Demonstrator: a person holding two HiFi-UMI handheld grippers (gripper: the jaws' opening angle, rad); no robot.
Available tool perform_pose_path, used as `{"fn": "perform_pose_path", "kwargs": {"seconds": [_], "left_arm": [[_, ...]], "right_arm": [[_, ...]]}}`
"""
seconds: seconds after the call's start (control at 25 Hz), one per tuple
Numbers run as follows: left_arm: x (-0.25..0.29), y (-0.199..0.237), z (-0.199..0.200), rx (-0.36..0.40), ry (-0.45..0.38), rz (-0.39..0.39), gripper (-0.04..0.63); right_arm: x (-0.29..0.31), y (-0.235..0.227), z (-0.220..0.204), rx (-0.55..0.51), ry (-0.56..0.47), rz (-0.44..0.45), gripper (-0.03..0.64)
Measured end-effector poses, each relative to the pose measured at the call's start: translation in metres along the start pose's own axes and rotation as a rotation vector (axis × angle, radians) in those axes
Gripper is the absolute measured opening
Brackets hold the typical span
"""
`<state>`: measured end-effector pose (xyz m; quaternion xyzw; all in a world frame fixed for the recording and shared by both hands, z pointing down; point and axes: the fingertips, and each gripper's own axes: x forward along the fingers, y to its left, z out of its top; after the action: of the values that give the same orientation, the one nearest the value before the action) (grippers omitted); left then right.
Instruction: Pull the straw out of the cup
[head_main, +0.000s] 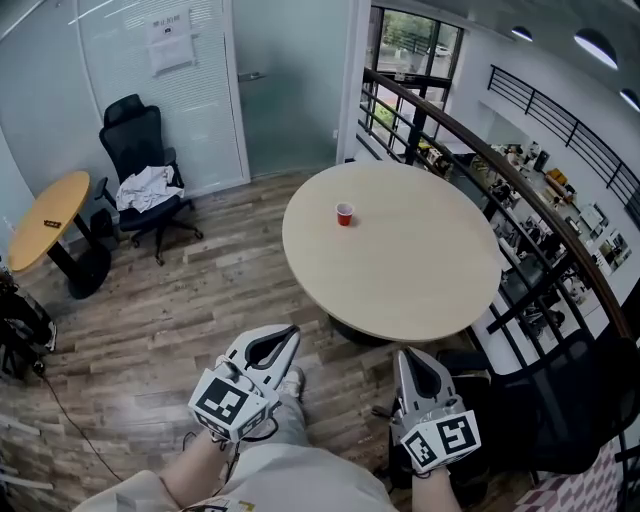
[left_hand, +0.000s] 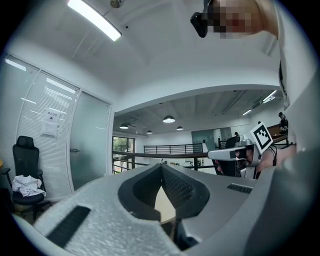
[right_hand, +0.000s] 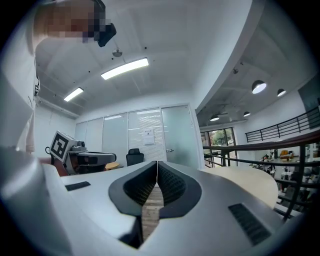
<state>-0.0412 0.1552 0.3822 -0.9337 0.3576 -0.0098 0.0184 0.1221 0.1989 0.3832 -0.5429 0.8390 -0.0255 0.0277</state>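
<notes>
**Head view.** The task looks to be at its approach step. The red cup (head_main: 344, 214) stands alone on the round surface (head_main: 420, 290), a little toward 10 o'clock from the middle and well apart from both tools. At this size no straw can be made out in it.

The left hand-held gripper (head_main: 291, 331) at 6 o'clock and the right hand-held gripper (head_main: 406, 353) at 5 o'clock are held low, close to the person's body. Both are over the wooden floor (head_main: 150, 330), short of the surface's near edge, and point toward it. Each carries a marker cube (head_main: 228, 403) with black-and-white square patterns and no words. At 11 o'clock a sheet of paper (head_main: 171, 42) hangs on the glass wall, its print too small to read.

**Left gripper view.** The jaws are pressed together at the tips with nothing between them. A pale strip of the surface shows beyond. The other tool sits at 3 o'clock. The paper at 9 o'clock is unreadable.

**Right gripper view.** These jaws are also pressed together and empty. The surface's edge curves in at 3 o'clock. The paper on the glass, just above the jaw tips, cannot be read. No brand shows anywhere.

The next move probably calls for carrying both tools forward to the cup. One pair of jaws would then spread to steady the cup, and the other would pinch the straw.
</notes>
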Motion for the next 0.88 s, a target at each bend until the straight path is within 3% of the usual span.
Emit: {"fn": "perform_pose_path", "kwargs": {"seconds": [0.2,0.68,0.88], "left_arm": [[0.036,0.04,0.003,0.02,0.002,-0.011,0.014],[0.131,0.126,-0.005,-0.036,0.033,-0.099,0.014],[0.173,0.164,-0.007,0.003,0.057,-0.16,0.014]], "right_arm": [[0.05,-0.013,0.007,-0.062,0.009,-0.006,0.021],[0.186,-0.051,0.003,-0.037,0.043,-0.004,0.021],[0.243,-0.074,-0.002,-0.035,0.075,-0.023,0.021]]}}
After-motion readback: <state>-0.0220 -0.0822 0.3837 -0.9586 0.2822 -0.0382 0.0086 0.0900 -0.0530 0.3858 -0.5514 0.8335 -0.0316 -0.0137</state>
